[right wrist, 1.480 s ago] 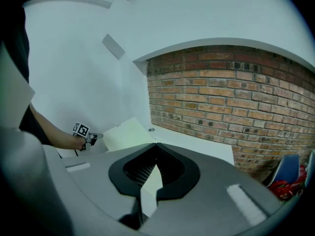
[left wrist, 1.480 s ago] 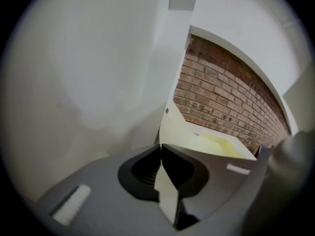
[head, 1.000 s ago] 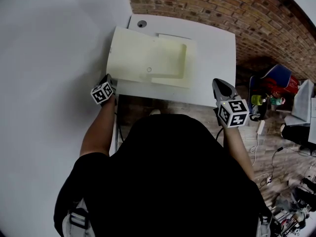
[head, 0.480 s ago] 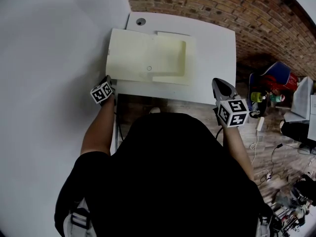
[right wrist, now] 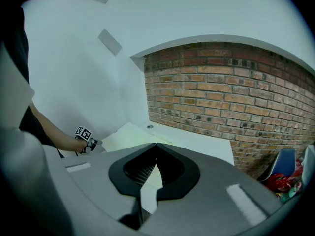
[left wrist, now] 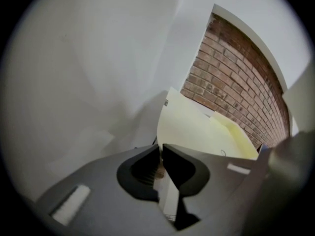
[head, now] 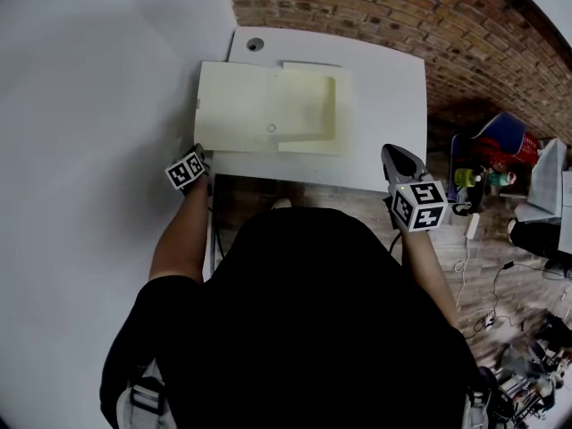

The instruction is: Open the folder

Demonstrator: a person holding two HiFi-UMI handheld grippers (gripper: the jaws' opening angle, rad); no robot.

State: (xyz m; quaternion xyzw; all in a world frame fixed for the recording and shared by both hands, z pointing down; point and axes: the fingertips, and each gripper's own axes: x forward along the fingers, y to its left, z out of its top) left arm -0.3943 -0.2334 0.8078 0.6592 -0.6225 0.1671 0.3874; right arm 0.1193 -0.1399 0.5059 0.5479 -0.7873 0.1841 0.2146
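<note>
A pale yellow folder (head: 268, 110) lies spread open and flat on the white table (head: 393, 96), its pocket leaf on the right. My left gripper (head: 198, 155) is at the folder's near-left corner by the table's front edge. In the left gripper view its jaws (left wrist: 161, 145) stand almost together, with the corner of the folder (left wrist: 192, 127) reaching in at their tips. My right gripper (head: 398, 164) hovers off the table's near-right edge, shut and empty (right wrist: 156, 144). From there the folder (right wrist: 128, 134) and my left gripper (right wrist: 88, 142) show at the left.
A white wall (head: 89, 79) runs along the table's left side and a brick wall (head: 375, 7) stands behind it. A round cable hole (head: 256, 44) sits in the table's far-left corner. Bags and clutter (head: 500, 168) lie on the wooden floor to the right.
The folder's left leaf, raised and slanted a second ago, has come down flat on the table. My left gripper sank with it. The right gripper stayed put.
</note>
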